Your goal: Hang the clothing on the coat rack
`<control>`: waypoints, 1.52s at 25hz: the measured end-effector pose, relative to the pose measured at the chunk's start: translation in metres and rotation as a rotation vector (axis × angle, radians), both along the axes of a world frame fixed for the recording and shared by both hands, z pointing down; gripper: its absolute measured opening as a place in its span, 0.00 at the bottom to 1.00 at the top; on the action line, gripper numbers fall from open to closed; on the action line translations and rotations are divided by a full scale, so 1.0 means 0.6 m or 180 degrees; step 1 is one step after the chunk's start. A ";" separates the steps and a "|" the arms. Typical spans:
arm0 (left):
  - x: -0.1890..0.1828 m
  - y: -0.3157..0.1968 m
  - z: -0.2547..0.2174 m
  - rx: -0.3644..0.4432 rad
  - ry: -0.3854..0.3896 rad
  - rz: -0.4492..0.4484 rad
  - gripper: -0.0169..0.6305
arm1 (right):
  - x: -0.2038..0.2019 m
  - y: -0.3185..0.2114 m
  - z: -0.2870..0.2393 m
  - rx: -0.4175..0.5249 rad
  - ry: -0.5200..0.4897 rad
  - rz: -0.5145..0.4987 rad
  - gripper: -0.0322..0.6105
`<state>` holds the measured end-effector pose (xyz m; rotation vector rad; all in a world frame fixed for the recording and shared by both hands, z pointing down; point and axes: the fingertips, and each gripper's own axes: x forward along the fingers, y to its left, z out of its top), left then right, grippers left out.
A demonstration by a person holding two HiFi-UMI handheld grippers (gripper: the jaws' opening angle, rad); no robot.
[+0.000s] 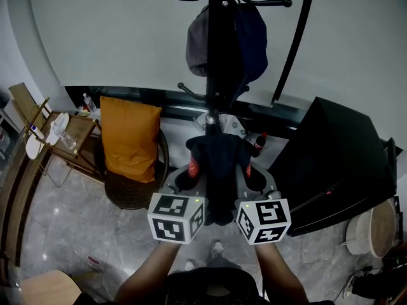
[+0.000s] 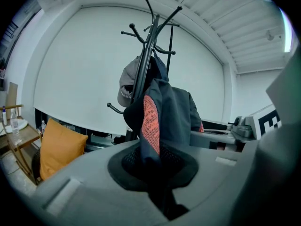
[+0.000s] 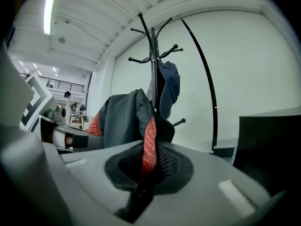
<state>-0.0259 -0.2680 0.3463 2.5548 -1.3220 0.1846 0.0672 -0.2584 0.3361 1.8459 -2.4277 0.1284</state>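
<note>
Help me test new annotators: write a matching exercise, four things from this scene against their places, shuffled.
Things
1 dark garment
2 grey cap
3 orange cushion
4 black box

Places
A leaning in the dark round seat
B standing right of the coat rack
C gripped by the left tongs and right tongs
D hanging on the coat rack

Pairs: 1-C, 2-D, 3-A, 4-B

Left hand-held gripper and right hand-held gripper, side by side, clamp the clothing.
</note>
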 end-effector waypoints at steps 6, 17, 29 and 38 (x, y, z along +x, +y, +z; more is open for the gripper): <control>0.011 -0.027 -0.001 0.0000 -0.0018 -0.0051 0.08 | 0.009 -0.032 0.001 -0.0006 -0.0031 -0.0050 0.08; 0.019 -0.073 0.010 -0.0046 -0.0036 -0.0107 0.08 | 0.016 -0.081 0.013 -0.0057 -0.0047 -0.0117 0.08; 0.022 -0.117 0.019 -0.0075 -0.0046 -0.0141 0.08 | 0.015 -0.131 0.023 -0.0091 -0.0067 -0.0169 0.08; 0.024 -0.137 0.028 -0.0081 -0.0030 -0.0174 0.08 | 0.014 -0.155 0.035 -0.0107 -0.0070 -0.0226 0.08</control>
